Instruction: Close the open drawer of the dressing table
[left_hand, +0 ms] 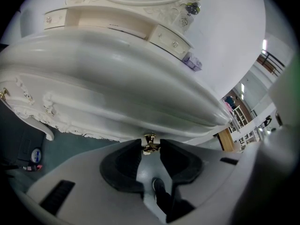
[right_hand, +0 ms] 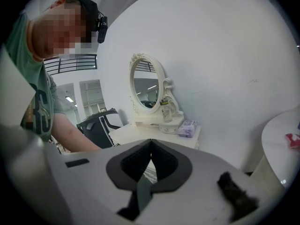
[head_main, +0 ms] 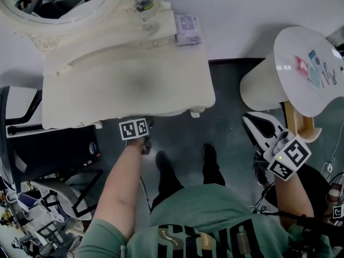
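Observation:
The cream dressing table (head_main: 129, 85) stands against the wall, with its oval mirror (head_main: 59, 4) at the back left. My left gripper (head_main: 134, 127) reaches under the table's front edge, where the top hides its tips. In the left gripper view its jaws (left_hand: 150, 146) close on a small gold drawer knob (left_hand: 149, 143) on the carved front (left_hand: 93, 111). From above, no drawer shows beyond the tabletop. My right gripper (head_main: 250, 123) hangs off to the right, away from the table. Its jaws (right_hand: 150, 144) meet at the tips with nothing between them.
A glass bottle (head_main: 144, 4) and a purple tissue pack (head_main: 187, 28) sit at the table's back. A round white side table (head_main: 306, 69) on a ribbed base (head_main: 260, 85) stands to the right. A black chair (head_main: 32, 144) is at the left. The person's shoes (head_main: 161, 160) are in front.

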Demonstrator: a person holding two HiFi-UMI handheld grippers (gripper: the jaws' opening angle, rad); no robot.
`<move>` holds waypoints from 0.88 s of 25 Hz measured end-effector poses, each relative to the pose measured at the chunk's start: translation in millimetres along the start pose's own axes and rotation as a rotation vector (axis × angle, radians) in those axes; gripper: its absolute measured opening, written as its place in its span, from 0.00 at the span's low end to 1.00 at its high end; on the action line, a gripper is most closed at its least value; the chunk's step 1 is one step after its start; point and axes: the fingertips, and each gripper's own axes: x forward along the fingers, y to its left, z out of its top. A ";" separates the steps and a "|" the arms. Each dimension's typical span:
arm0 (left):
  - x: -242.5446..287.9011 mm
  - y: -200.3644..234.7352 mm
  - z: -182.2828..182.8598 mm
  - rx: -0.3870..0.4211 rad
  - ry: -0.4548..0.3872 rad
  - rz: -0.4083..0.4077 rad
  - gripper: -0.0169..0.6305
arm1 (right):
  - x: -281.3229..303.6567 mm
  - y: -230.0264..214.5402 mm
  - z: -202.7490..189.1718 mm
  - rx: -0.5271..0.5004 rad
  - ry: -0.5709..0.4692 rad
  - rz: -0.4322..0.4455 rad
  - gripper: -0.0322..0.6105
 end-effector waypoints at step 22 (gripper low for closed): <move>3.6 0.5 7.5 -0.004 -0.004 -0.005 0.23 | 3.1 -2.7 0.0 0.007 0.000 0.002 0.07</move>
